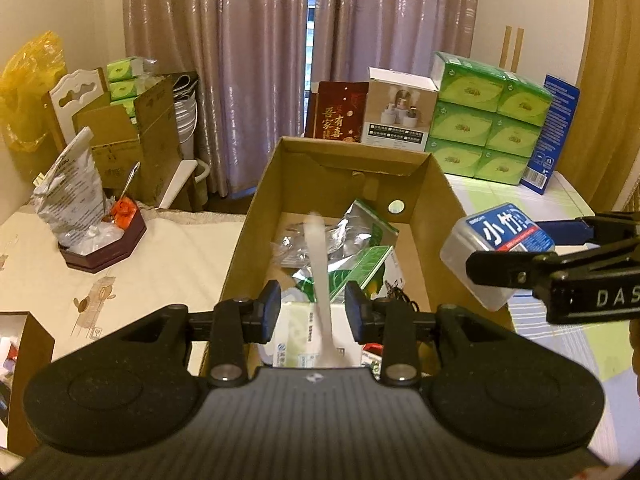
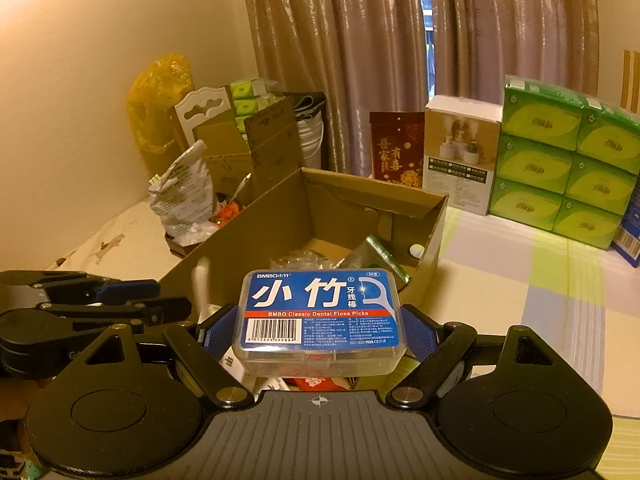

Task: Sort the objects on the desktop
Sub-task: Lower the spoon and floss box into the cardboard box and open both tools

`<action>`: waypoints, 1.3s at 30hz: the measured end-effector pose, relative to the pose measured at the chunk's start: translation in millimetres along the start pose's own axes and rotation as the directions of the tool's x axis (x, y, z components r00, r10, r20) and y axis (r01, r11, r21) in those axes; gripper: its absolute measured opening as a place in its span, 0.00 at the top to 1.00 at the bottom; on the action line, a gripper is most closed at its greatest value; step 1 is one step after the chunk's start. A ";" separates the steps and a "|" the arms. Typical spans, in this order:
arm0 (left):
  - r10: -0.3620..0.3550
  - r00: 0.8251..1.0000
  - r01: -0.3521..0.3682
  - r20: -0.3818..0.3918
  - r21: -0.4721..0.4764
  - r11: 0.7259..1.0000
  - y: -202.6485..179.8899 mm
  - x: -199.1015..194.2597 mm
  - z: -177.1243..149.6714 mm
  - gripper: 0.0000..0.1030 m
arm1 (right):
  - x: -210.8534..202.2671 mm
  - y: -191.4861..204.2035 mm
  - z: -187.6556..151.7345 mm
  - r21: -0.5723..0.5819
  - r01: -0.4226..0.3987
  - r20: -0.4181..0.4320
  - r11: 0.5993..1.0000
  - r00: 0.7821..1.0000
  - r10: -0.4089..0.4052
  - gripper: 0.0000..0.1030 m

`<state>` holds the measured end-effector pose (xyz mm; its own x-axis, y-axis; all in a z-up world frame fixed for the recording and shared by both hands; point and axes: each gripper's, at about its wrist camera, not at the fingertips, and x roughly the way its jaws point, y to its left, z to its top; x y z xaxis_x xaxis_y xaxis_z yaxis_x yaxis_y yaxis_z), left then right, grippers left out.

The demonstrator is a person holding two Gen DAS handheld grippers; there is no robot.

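Right tongs (image 2: 320,330) grip 1 floss-pick box (image 2: 320,312) above the open cardboard box (image 1: 440,216); left tongs (image 1: 312,308) stand slightly parted around a blurred white stick (image 1: 320,272) (contact unclear). 6 green tissue packs (image 1: 488,120) stand behind

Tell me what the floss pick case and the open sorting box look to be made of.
Floss pick case: clear, glossy hard plastic, seemingly; contents show through its sides, and a printed blue label covers the lid. Open box: plain brown corrugated cardboard, matte, with folded flaps and a punched hole in its right wall.
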<state>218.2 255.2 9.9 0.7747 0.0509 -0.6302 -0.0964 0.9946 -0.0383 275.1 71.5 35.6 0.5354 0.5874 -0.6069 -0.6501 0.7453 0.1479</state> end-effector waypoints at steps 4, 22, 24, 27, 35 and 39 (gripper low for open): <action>0.004 1.000 -0.004 -0.003 -0.002 1.000 3.4 -2.9 -4.2 0.68 | 0.1 2.4 0.3 0.003 -0.005 0.000 1.000 1.000 0.005 0.20; 0.014 1.000 -0.014 -0.001 0.001 1.000 7.9 -9.8 -8.8 0.64 | 1.1 13.4 1.8 0.005 -0.028 -0.004 1.000 1.000 0.028 0.20; 0.015 1.000 -0.015 0.001 0.002 1.000 8.2 -9.9 -8.7 0.63 | 1.7 14.6 2.4 0.007 -0.030 -0.003 1.000 1.000 0.030 0.20; 0.017 1.000 -0.017 0.003 0.001 1.000 9.1 -10.2 -9.0 0.63 | 3.5 15.0 3.7 0.012 -0.035 -0.005 0.999 0.999 0.035 0.20; 0.022 1.000 -0.022 0.005 -0.006 1.000 11.8 -9.9 -11.3 0.55 | 11.7 7.8 8.7 0.088 -0.093 -0.001 0.992 0.996 0.094 0.17; 0.029 1.000 -0.029 0.003 -0.006 1.000 12.8 -10.2 -13.2 0.50 | 6.5 -3.5 10.4 0.128 -0.080 0.023 0.988 0.997 0.078 0.11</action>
<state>200.7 266.2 5.6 0.7734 0.0799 -0.6289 -0.1225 0.9922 -0.0245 286.5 76.0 39.3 0.4952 0.6508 -0.5755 -0.6164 0.7300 0.2951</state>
